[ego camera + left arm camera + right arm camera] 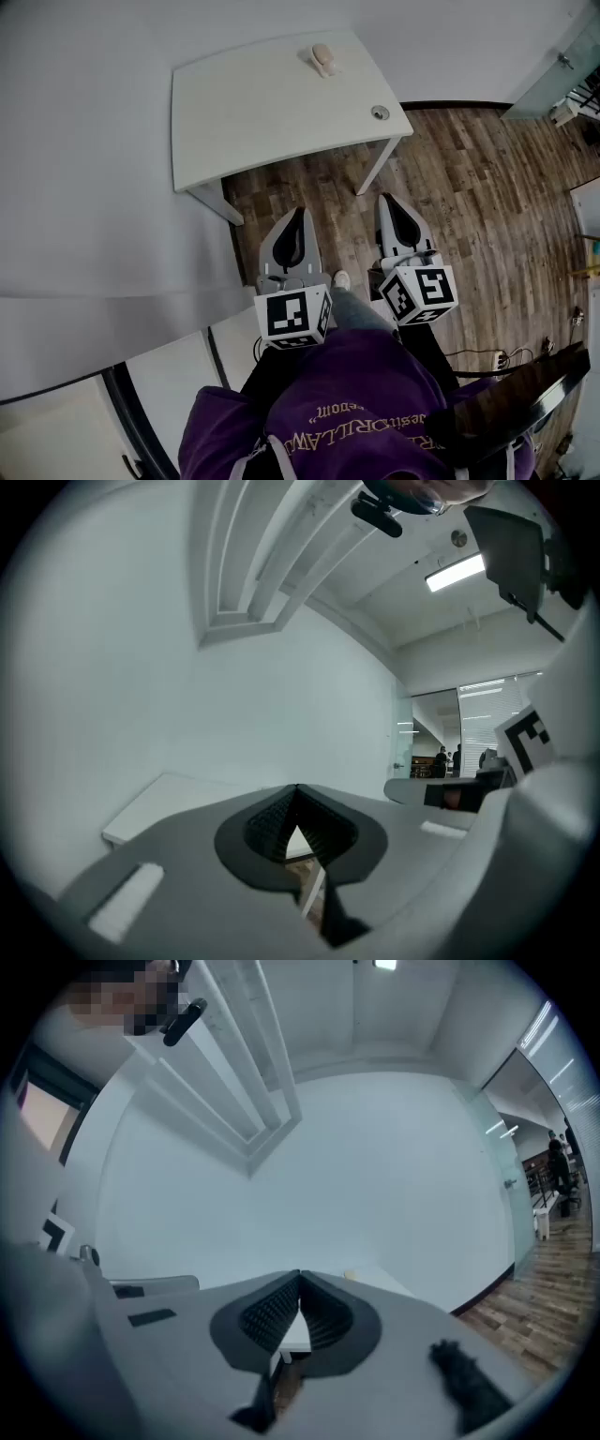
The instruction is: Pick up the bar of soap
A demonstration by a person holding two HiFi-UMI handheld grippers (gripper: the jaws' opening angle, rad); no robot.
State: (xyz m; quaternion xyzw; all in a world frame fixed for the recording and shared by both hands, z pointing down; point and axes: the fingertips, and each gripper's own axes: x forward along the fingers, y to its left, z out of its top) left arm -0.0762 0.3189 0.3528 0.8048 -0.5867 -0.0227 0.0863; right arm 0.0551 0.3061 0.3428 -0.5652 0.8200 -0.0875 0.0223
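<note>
The bar of soap [322, 58] lies at the far edge of the white worktop [262, 103], plain only in the head view. Short of the worktop, above the wood floor [469, 187], the left gripper [298, 212] and right gripper [387, 199] keep fingers pressed together, empty, as both gripper views confirm

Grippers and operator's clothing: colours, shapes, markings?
The left gripper and right gripper match: light grey tapered shells, with black ribbed pads around a pointed opening. Each carries a white cube with black square markers. The person wears a purple hoodie with white lettering.
</note>
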